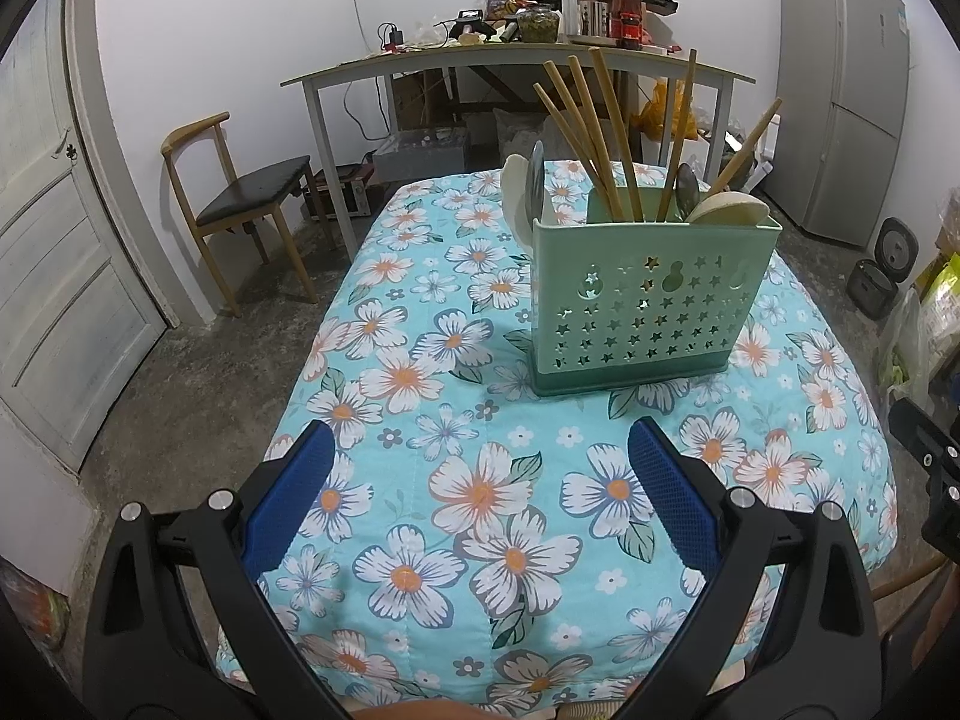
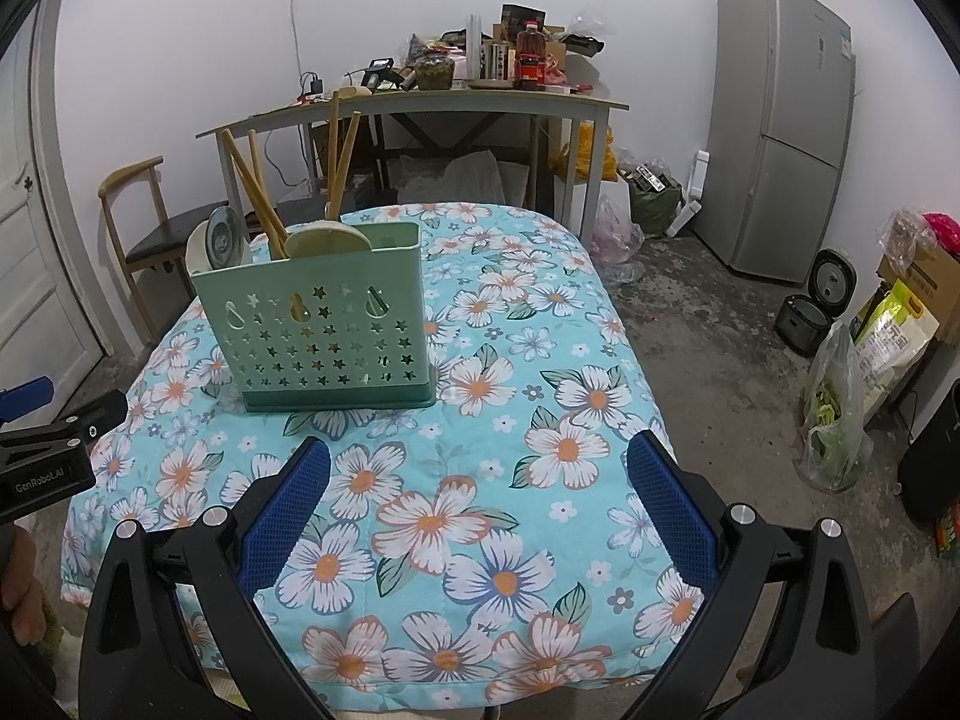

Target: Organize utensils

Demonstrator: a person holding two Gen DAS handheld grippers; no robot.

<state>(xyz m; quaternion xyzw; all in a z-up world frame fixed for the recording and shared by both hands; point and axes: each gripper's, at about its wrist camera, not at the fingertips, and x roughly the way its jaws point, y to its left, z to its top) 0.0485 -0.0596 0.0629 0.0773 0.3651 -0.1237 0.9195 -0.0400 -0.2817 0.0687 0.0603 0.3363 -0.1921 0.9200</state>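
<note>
A green utensil holder (image 1: 642, 306) with star cut-outs stands on the floral tablecloth (image 1: 420, 420); it also shows in the right wrist view (image 2: 324, 324). Several wooden chopsticks (image 1: 600, 138) and spoons (image 1: 726, 207) stand in it. Chopsticks (image 2: 258, 192) and spoons (image 2: 327, 240) show in the right view too. My left gripper (image 1: 480, 444) is open and empty, in front of the holder. My right gripper (image 2: 479, 456) is open and empty, in front and right of the holder. The left gripper's body shows at the right view's left edge (image 2: 54, 450).
A wooden chair (image 1: 240, 198) stands left of the table. A cluttered desk (image 1: 516, 60) is behind it. A grey fridge (image 2: 780, 126) stands at the right wall, with a rice cooker (image 2: 816, 300) and bags (image 2: 840, 414) on the floor.
</note>
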